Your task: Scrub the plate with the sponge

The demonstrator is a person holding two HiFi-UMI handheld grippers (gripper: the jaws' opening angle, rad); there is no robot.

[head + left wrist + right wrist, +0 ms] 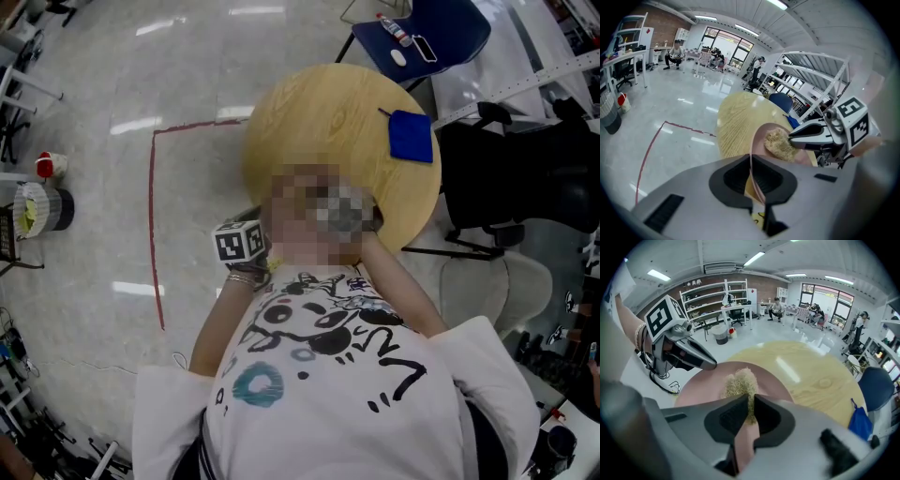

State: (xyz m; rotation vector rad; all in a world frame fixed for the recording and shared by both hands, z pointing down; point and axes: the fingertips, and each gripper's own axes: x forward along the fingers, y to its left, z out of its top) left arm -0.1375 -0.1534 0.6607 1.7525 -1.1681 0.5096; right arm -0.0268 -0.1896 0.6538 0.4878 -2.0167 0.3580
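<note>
My left gripper [752, 164] is shut on the rim of a pink plate [759, 138], holding it tilted over the near edge of a round wooden table [736, 122]. A tan, fibrous sponge [739, 380] rests against the plate's face [698, 387], with my right gripper [751, 399] shut on it. In the left gripper view the sponge [779, 143] sits at the right gripper's tips [793, 137]. The left gripper [710, 364] shows at the plate's far left rim in the right gripper view. In the head view only the left gripper's marker cube [241, 242] is visible; a mosaic patch covers the plate.
A blue cloth [411, 136] lies at the table's [328, 122] right edge. A blue chair [441, 33] stands beyond the table and black chairs [525, 178] to its right. Red tape [155, 216] marks the floor on the left, near a bin [42, 208].
</note>
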